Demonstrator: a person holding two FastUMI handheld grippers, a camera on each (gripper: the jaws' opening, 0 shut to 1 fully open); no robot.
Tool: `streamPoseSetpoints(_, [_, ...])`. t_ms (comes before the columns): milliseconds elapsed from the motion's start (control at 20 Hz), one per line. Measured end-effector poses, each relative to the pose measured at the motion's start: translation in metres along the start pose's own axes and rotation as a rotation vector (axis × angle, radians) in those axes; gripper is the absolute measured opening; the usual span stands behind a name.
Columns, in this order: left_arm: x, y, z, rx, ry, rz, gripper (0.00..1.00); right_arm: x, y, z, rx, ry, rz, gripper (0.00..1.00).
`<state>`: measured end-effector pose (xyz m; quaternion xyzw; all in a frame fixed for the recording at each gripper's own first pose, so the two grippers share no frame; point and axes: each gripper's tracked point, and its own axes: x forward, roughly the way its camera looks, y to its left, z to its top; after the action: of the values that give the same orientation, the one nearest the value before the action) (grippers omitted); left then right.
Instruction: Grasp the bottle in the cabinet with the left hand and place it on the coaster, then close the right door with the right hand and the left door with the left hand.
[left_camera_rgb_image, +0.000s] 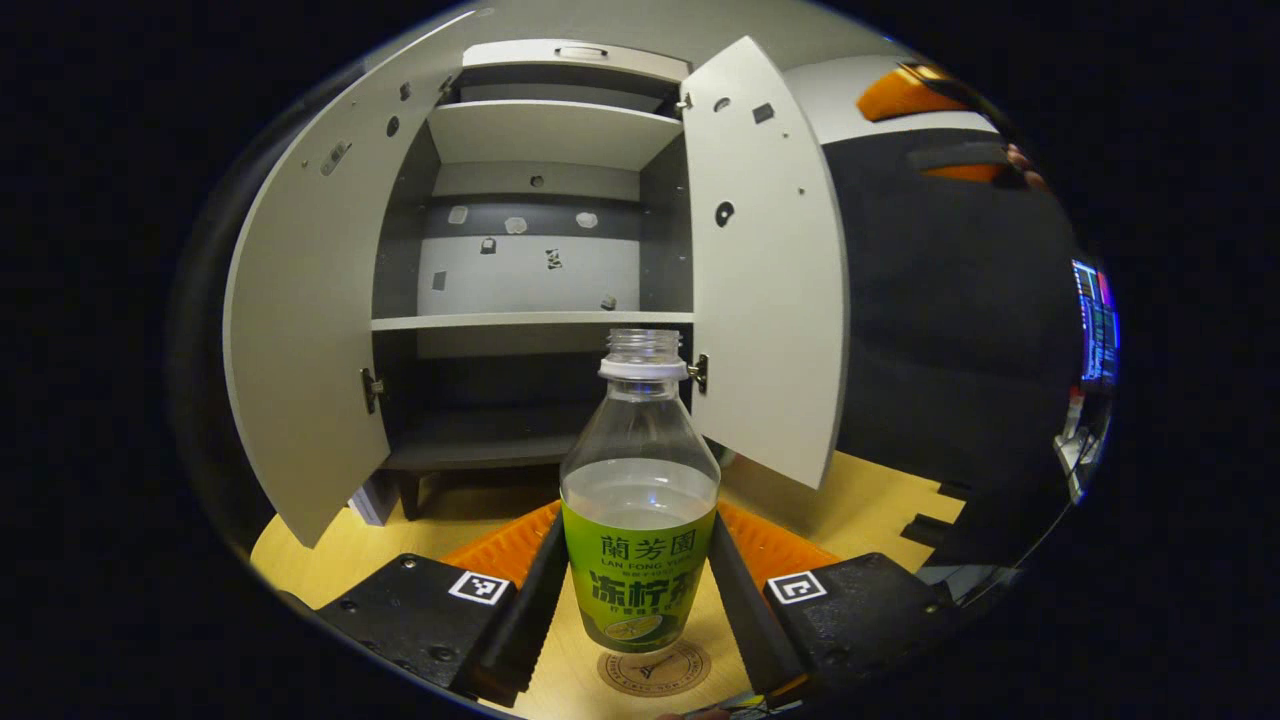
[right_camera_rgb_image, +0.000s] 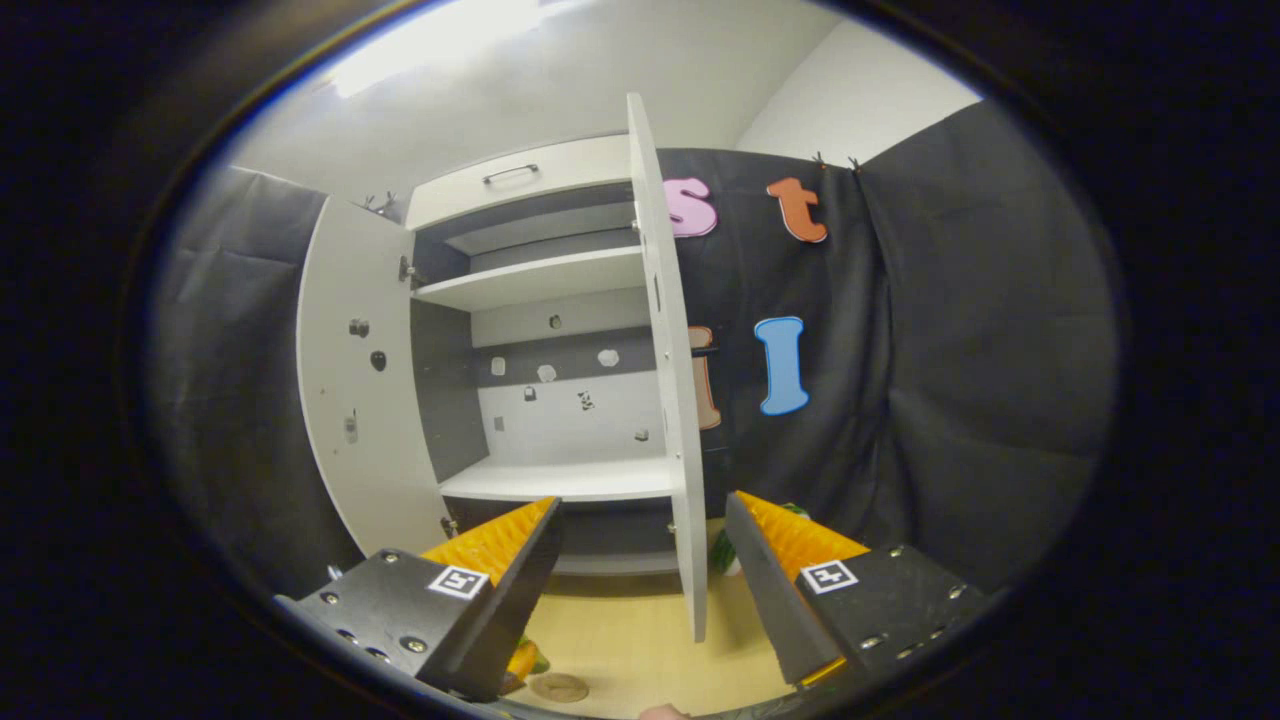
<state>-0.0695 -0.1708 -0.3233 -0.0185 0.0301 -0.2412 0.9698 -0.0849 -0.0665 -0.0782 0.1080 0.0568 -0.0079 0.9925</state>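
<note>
Here, in the left gripper view, the bottle (left_camera_rgb_image: 640, 500) stands upright on the wooden table (left_camera_rgb_image: 880, 500), capless, part full of pale liquid, with a green label around its lower half. It sits between the fingers of the left gripper (left_camera_rgb_image: 640, 610), whose dark inner faces lie against the label on both sides, so the gripper is clenched on the bottle. The round coaster (left_camera_rgb_image: 655, 670) lies under the bottle's base, at the near edge of the table; only its front arc shows, and whether the base rests on it or hangs just above cannot be told.

Behind the bottle stands the cabinet (left_camera_rgb_image: 540, 330), both doors wide open. The left door (left_camera_rgb_image: 310, 330) swings out toward the camera, and the right door (left_camera_rgb_image: 765, 270) angles out likewise. The shelves inside hold nothing that can be made out; small marks dot the back panel. The bottle's neck hides part of the lower shelf edge.

In the right gripper view, the right gripper (right_camera_rgb_image: 645, 580) is released, its orange-backed fingers spread apart, with the right door's (right_camera_rgb_image: 675, 420) outer edge seen edge-on between them, farther off. The door's lower corner cuts across the table (right_camera_rgb_image: 630, 640). Something green and orange peeks from behind the left finger, too hidden to name. A round disc near the bottom edge is likely the coaster (right_camera_rgb_image: 560, 687), partly cut off.
</note>
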Motion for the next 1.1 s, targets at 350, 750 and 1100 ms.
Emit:
streamPoseSetpoints(350, [-0.005, -0.012, -0.049, -0.001, 0.037, -0.052, 0.79, 0.028, 0.001, -0.009, 0.03, 0.011, -0.037, 0.97])
streamPoseSetpoints(750, [0.001, -0.007, -0.078, 0.004, 0.087, -0.055, 0.81, 0.034, 0.015, -0.03, -0.017, 0.038, -0.002, 0.98])
streamPoseSetpoints(1100, [-0.004, -0.004, -0.059, 0.076, 0.1, -0.046, 0.87, 0.018, -0.002, -0.029, -0.035, 0.03, -0.025, 0.98])
